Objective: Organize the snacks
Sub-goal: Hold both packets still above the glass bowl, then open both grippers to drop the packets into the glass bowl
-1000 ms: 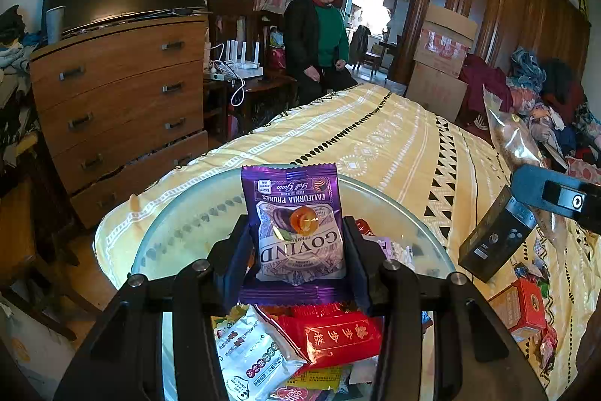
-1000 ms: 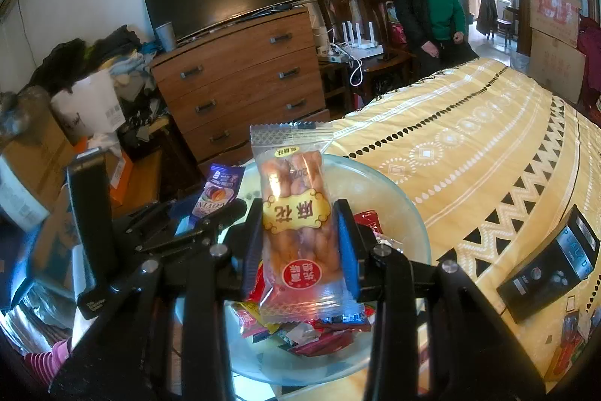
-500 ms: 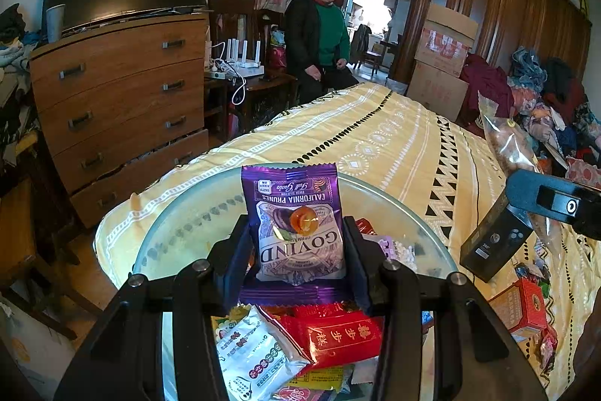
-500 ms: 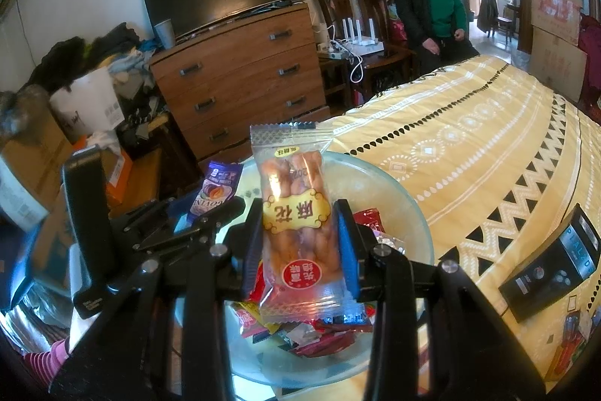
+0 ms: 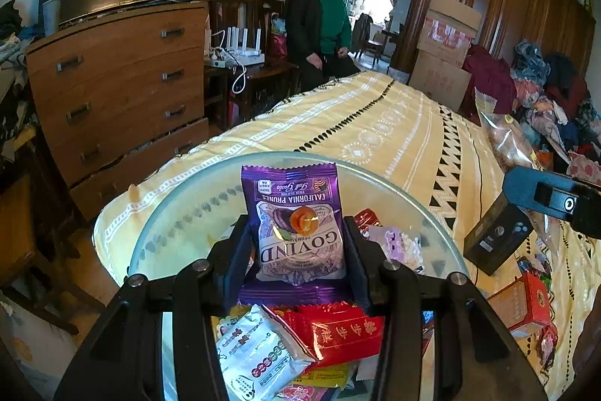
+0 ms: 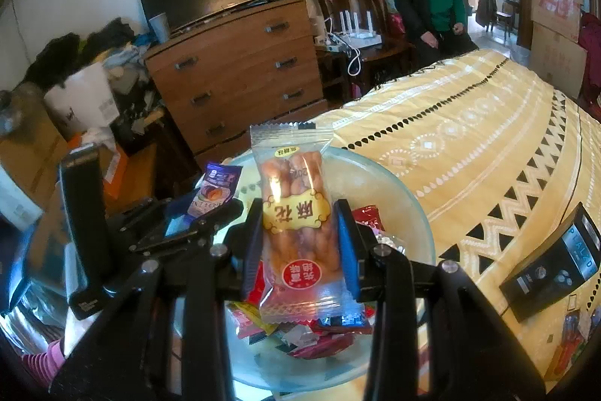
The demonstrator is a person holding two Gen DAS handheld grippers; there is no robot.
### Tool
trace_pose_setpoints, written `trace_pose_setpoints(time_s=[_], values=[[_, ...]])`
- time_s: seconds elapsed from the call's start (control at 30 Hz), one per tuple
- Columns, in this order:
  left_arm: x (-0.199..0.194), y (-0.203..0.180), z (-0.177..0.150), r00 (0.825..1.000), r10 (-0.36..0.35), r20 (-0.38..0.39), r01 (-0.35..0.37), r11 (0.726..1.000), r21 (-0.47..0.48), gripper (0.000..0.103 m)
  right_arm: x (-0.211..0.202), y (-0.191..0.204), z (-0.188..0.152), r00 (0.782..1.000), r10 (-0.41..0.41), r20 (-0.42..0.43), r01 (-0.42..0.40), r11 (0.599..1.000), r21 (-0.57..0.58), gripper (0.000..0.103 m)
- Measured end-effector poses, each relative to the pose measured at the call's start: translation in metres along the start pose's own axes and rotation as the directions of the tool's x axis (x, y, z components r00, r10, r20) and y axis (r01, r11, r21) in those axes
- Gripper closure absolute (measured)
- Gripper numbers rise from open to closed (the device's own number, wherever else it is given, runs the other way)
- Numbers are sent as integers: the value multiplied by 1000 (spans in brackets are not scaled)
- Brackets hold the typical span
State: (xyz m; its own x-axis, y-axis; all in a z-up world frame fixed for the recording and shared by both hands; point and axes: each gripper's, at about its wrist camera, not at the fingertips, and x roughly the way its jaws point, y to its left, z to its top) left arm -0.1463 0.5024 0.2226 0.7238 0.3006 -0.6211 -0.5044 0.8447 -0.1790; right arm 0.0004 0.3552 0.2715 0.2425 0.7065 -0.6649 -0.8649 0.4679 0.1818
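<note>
Nothing moved, both packets (image 5: 298, 228) (image 6: 298, 232) gripped

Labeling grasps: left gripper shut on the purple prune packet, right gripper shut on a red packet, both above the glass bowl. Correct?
One error: the right gripper holds a clear packet of fried dough twists, not a red one, as the right wrist view shows. The left gripper is shut on the purple prune packet, and both are above the glass bowl.

You see a shiny purple foil packet (image 5: 296, 224), a clear crinkly plastic packet (image 6: 300, 232), a smooth glass bowl (image 5: 432, 213), soft yellow cloth (image 5: 394, 138) and shiny wood drawers (image 5: 120, 77).
</note>
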Motion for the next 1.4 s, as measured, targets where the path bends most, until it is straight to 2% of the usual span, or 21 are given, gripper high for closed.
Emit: trace_pose_setpoints(time_s=[0.47, 0.77, 0.93, 1.03, 1.13, 1.27, 1.4], values=[[21, 2, -8, 991, 22, -130, -17, 999, 40, 55, 34, 1, -6, 994, -17, -112, 18, 1000, 3, 66], [28, 7, -16, 984, 40, -171, -32, 998, 51, 54, 63, 4, -27, 980, -19, -198, 20, 1000, 2, 66], [30, 11, -15, 983, 50, -174, -43, 998, 42, 42, 74, 5, -36, 973, -12, -231, 15, 1000, 12, 64], [30, 12, -15, 982, 62, -176, -56, 998, 40, 36, 76, 6, -38, 971, 2, -239, 4, 1000, 26, 64], [31, 13, -16, 982, 69, -174, -62, 997, 42, 35, 77, 6, -40, 971, 2, -240, 5, 1000, 29, 63], [35, 15, -17, 981, 72, -179, -65, 997, 43, 35, 76, 6, -40, 973, 3, -231, 5, 999, 36, 52], [35, 15, -17, 980, 87, -179, -80, 996, 46, 33, 68, 8, -39, 980, 11, -201, -3, 999, 41, 52]])
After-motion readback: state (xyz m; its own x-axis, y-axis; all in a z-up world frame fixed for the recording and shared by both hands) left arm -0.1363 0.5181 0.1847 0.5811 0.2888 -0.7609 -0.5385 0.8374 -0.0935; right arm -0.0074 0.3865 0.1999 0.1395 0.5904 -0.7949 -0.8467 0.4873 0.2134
